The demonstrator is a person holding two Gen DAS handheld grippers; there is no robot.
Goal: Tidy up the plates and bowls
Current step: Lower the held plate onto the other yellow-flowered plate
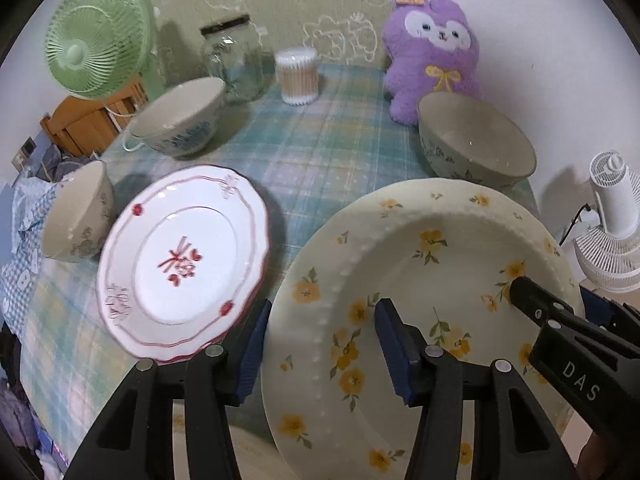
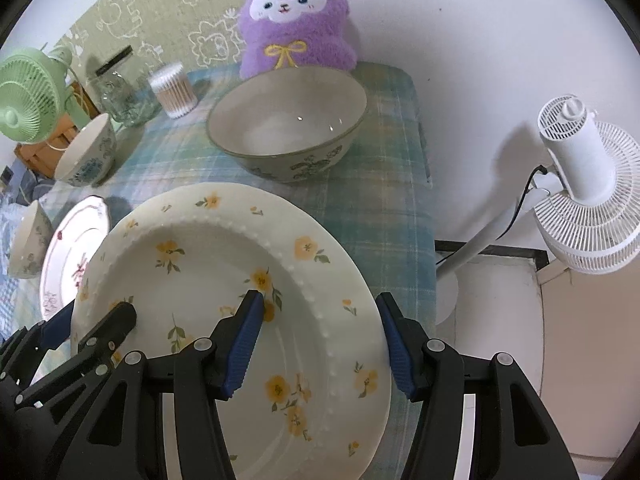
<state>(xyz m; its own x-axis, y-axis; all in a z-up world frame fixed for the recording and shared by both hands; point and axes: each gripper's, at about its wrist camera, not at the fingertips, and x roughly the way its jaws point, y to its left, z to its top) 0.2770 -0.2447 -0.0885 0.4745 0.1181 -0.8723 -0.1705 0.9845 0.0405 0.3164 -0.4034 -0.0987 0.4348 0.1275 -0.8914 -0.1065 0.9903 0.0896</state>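
Plaid tablecloth (image 2: 392, 216) | left gripper (image 1: 320, 344), right gripper (image 2: 320, 336) angled steeply down | each clamps yellow-flowered plate (image 2: 224, 264) rim

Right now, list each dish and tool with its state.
Yellow-flowered plate: upright, tilted, gripped at both rims.
Left tool: shut on the yellow-flowered plate's left rim.
Right tool: shut on its right rim.
Red-patterned plate: face up on the tablecloth.
Big green bowl: upright, empty.
Blue-patterned bowl: upright.
Small bowl: upright, empty.
Glass jar: lid on.
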